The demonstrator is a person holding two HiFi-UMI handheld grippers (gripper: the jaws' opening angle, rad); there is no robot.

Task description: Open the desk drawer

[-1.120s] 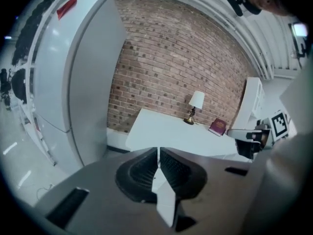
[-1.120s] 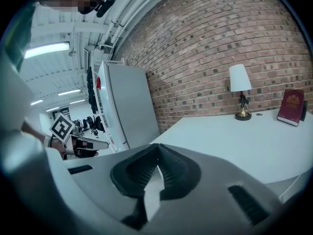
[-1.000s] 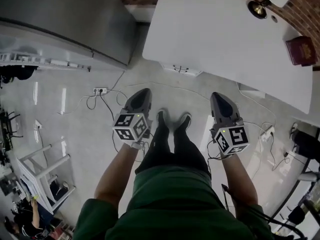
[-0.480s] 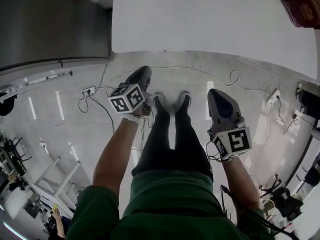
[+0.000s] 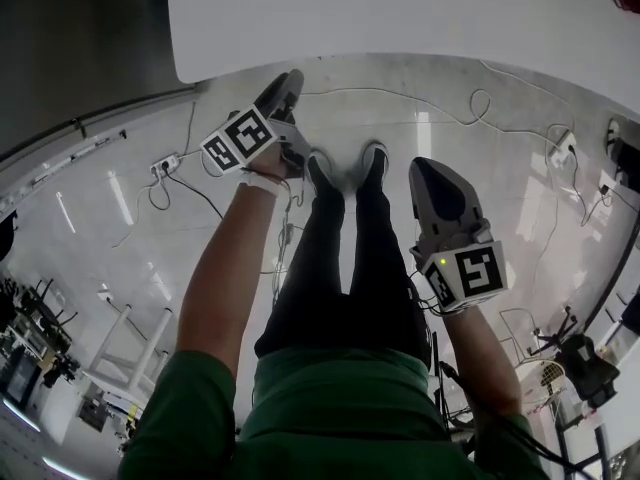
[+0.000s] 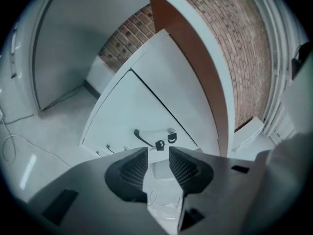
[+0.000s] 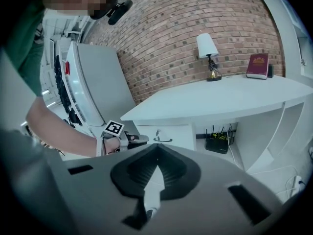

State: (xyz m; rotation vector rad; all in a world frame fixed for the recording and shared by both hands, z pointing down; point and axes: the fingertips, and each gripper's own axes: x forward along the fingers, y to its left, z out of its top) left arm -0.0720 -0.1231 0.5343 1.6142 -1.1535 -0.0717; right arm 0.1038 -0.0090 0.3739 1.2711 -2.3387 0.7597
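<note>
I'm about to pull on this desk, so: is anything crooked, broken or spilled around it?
Nothing is spilled or broken. The drawer sits shut and flush; the lamp and book stand upright on the desk. Only loose cables trail across the floor near the person's shoes.

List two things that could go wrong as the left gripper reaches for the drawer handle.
1. The left gripper, jaws opening with nothing between them, points right of the thin drawer handle; it may snag the key instead.
2. Floor cables run near the person's shoes: a trip risk.
</note>
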